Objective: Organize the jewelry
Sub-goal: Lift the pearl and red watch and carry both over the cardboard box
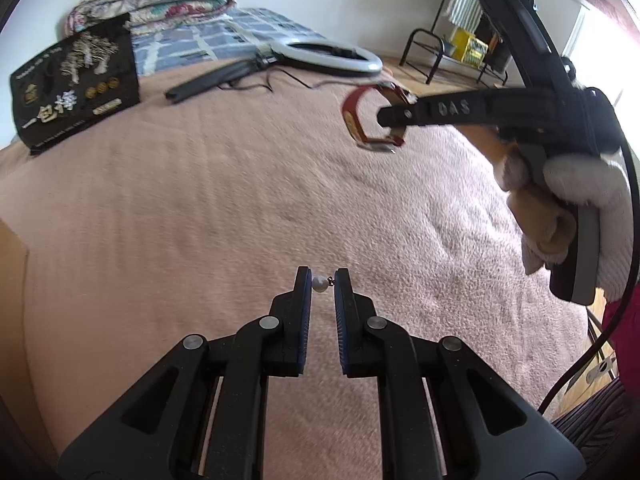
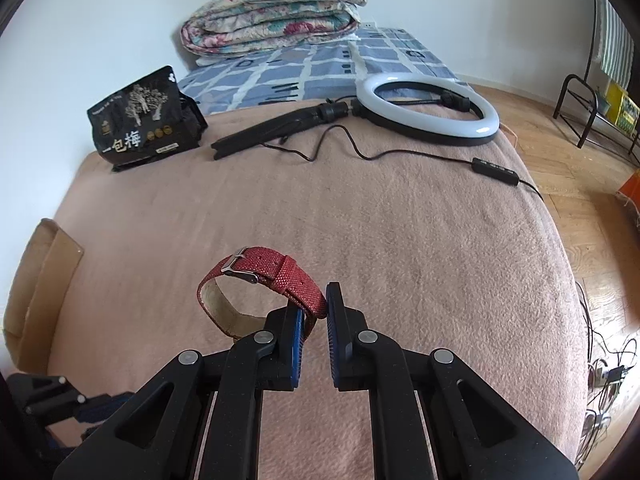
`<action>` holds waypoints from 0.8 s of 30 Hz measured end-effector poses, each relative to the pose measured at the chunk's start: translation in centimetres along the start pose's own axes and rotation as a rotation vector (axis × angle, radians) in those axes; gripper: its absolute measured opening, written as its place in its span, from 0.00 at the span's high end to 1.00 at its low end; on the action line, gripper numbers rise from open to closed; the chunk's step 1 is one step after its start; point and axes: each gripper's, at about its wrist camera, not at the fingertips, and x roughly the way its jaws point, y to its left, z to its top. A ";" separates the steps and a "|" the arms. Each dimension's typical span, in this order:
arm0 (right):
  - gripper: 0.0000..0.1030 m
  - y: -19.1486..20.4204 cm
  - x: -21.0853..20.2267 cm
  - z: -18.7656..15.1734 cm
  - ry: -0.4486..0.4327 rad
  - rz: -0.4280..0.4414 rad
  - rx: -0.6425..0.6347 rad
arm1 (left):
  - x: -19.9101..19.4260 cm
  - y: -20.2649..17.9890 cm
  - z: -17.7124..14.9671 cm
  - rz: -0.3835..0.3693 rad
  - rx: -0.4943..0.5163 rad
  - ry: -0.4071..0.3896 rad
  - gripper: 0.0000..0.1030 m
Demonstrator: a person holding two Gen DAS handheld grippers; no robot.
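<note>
Watch: red woven strap (buckled)

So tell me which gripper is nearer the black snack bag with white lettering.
Left. The left gripper, holding a small white pearl bead, sits on the black snack bag side of the bed; the right gripper, clamping the red woven watch strap, is farther right.

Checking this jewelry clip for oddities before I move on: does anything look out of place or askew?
Mostly non-jewelry clutter: a ring light with its cord and a black snack bag lie on the pink blanket. The red watch strap hangs askew from the right gripper. A small pearl sits between the left gripper tips.
</note>
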 end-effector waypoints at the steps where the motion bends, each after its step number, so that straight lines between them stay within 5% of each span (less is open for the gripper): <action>1: 0.91 0.3 -0.3 0.0 -0.004 0.002 -0.002 | -0.5 0.3 0.0 0.003 -0.004 -0.008 0.90; 24: 0.91 15.2 -3.5 0.5 -0.080 0.142 -0.138 | -14.3 12.7 -3.1 0.199 -0.199 -0.205 0.90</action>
